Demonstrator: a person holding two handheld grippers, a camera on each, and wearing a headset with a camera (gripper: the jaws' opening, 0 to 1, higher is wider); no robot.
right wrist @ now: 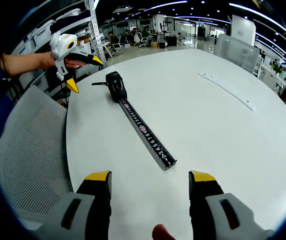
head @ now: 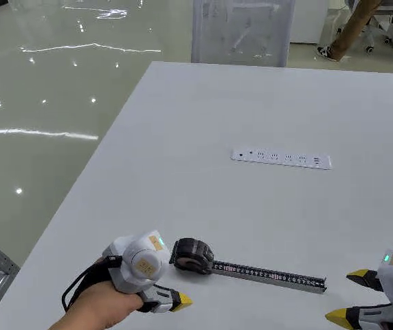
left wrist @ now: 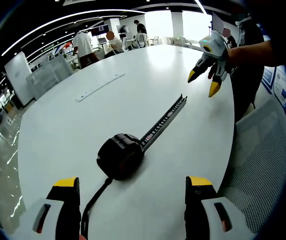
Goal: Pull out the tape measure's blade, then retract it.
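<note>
Blade lies pulled out flat on table, case just ahead of left gripper, right gripper near blade's free end (both sets of jaws spread, holding nothing), so for retracting: left should pinch case steady, right guide blade back slowly, no snap.

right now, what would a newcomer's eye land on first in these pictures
The black tape measure lies near the front edge of the white table, its blade pulled out flat toward the right. An open, yellow-tipped gripper waits at each end: the left gripper beside the tape measure, the right gripper just past the blade's tip, neither touching. Farther back lies a white power strip.
</note>
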